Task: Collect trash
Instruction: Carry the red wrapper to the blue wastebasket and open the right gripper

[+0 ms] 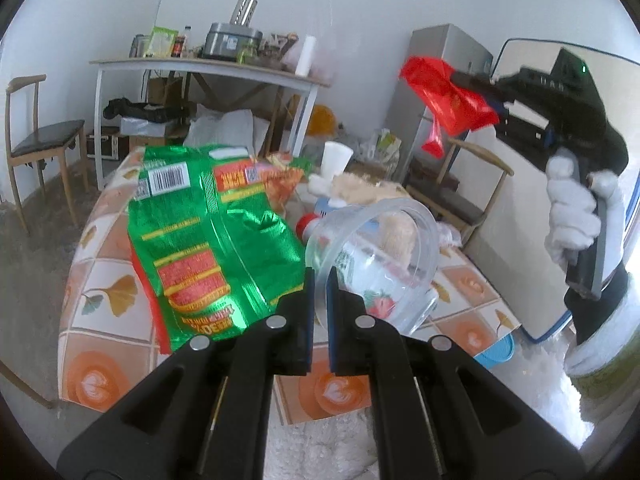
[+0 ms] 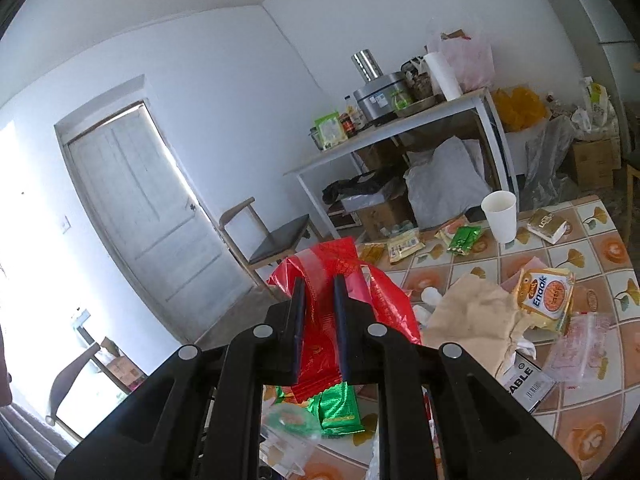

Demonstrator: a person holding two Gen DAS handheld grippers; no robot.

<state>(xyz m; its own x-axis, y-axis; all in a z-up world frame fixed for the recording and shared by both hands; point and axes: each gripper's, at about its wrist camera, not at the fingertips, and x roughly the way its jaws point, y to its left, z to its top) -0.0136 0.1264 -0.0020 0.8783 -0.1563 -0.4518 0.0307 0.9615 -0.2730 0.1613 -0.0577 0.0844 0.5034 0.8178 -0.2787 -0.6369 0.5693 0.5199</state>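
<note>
On the left, the left claw (image 1: 320, 280) has its jaws nearly closed, pinching the rim of a clear, round plastic tub (image 1: 380, 248) and, it seems, the edge of a crinkled green foil snack bag (image 1: 212, 240) beside it. Both hang up off the counter (image 1: 96, 280), a table under a tiled cloth with orange leaf prints. The tub looks thin and springy, likely to flex or pop loose if squeezed mid-wall, so the rim is the sensible place to hold it. The foil bag looks feather-light and slick; a pinch at its folded edge should serve best.

Moving right across the counter, more rubbish waits: a white paper cup (image 2: 500, 216), a yellow biscuit packet (image 2: 546, 292), crumpled brown paper (image 2: 476, 312) and small green sachets (image 2: 464, 238). All of it looks light and soft, the cup easy to crush.

Over on the right, the right claw (image 2: 320, 308) is clamped on a thin red plastic bag (image 2: 324, 280), jaws a narrow gap apart with the film bunched between them. In the left view a white-gloved hand (image 1: 572, 220) holds that tool up, the bag dangling clear above the counter. That bag is limp and slippery, so a gathered bunch of film holds better than a single layer.
</note>
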